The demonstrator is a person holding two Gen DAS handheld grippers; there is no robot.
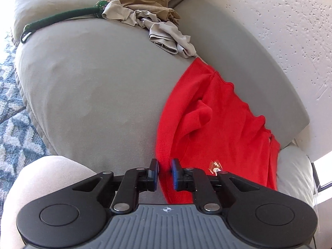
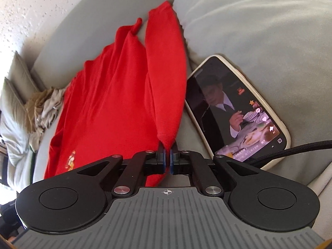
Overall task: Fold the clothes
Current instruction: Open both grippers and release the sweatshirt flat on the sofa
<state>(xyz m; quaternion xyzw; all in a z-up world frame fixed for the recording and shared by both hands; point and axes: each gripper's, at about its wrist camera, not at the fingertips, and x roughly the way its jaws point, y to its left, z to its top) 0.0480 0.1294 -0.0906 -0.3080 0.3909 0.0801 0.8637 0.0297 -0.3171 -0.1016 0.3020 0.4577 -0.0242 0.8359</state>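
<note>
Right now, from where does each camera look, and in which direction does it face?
Left wrist: sits on the left gripper, facing along the grey sofa seat toward crumpled beige clothes; jaws slightly apart at the red T-shirt's edge; the person's leg shows.
Right wrist: sits on the right gripper, facing the sofa back; jaws shut on a red fold; a cream-cased smartphone lies beside.
Shared: T-shirt, beige clothes, sofa.

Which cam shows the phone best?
Right wrist. The phone lies face up on the sofa, screen lit, right of the red shirt; only its near corner is hidden behind the right gripper and a cable. The left wrist view doesn't show it at all.
</note>
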